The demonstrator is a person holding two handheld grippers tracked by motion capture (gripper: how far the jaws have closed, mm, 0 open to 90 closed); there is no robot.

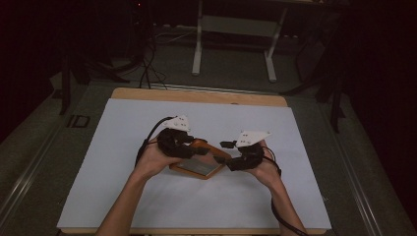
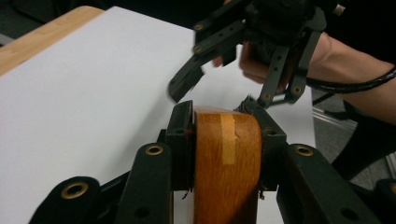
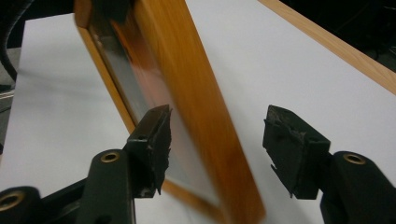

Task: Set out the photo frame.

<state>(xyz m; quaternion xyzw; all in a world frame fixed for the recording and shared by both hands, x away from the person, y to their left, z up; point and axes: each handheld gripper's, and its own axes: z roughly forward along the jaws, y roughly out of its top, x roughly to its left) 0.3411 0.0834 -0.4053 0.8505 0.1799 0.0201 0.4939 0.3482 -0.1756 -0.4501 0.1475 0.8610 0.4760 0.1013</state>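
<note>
On the counter, mid-front: wooden frame (image 1: 196, 167) w/ a glass pane, lying betw. the two hands, over the white sheet (image 1: 123, 147) that covers the counter (image 1: 196, 94).
Frame, high view: near corner low on the sheet, far end raised toward the left gripper; exact tilt hard to tell, dim pic.
Left gripper (image 1: 193, 146): jaws pinching the frame across its rounded wooden edge; in the left gripper view both pads press the wood (image 2: 227, 158), one each side, no gap.
Frame detail: pale strip runs down the orange-brown edge betw. the left jaws.
Right gripper (image 1: 222, 153): jaws spread, not gripping; in the right gripper view the frame (image 3: 196, 107) passes betw. them, blurred.
Right jaws vs frame: left-hand pad in that view sits in front of the glass side, contact unclear; right-hand pad well clear of the wood, white sheet visible in the gap.
Right gripper from left gripper view (image 2: 219, 79): just beyond the frame's end, jaws apart, one tip near the top corner of the wood; touching or not, can't tell.
Hands: left hand (image 1: 157, 160) wraps its gripper at the frame's left; right hand (image 1: 265, 167) holds its gripper at the frame's right; black cable (image 1: 280, 216) trails along the right forearm.
Bkgd: white desk legs (image 1: 196, 49) on the floor beyond the counter, dark room.
</note>
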